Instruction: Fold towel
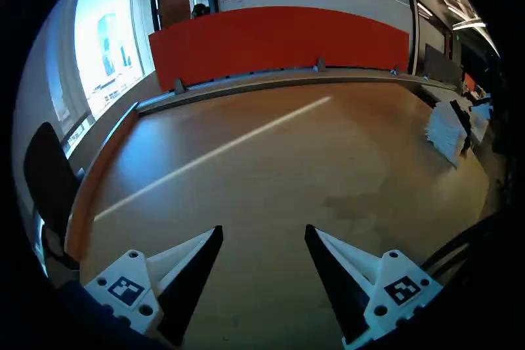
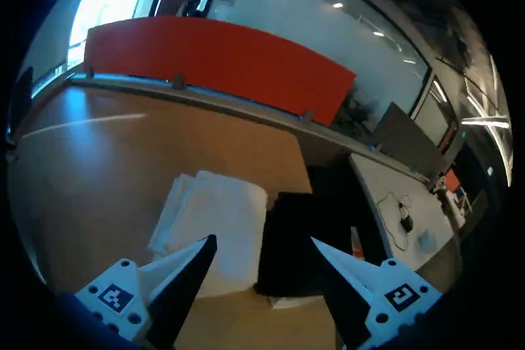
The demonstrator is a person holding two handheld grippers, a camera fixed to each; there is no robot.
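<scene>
Two grippers are gaping empty: your left gripper (image 1: 262,235) is hovering over the table (image 1: 262,153), well left of the blurry towel stack (image 1: 449,130); your right gripper (image 2: 262,241) is hanging near that stack, one finger (image 2: 184,278) hiding its near edge.

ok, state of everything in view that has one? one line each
left gripper: open, empty, over bare wooden table
right gripper: open, empty
white towel stack: folded, lying flat on the table ahead of the right gripper
black item: lying flat beside the towel stack; can't tell what it is
orange partition: upright along the table's far edge
</scene>
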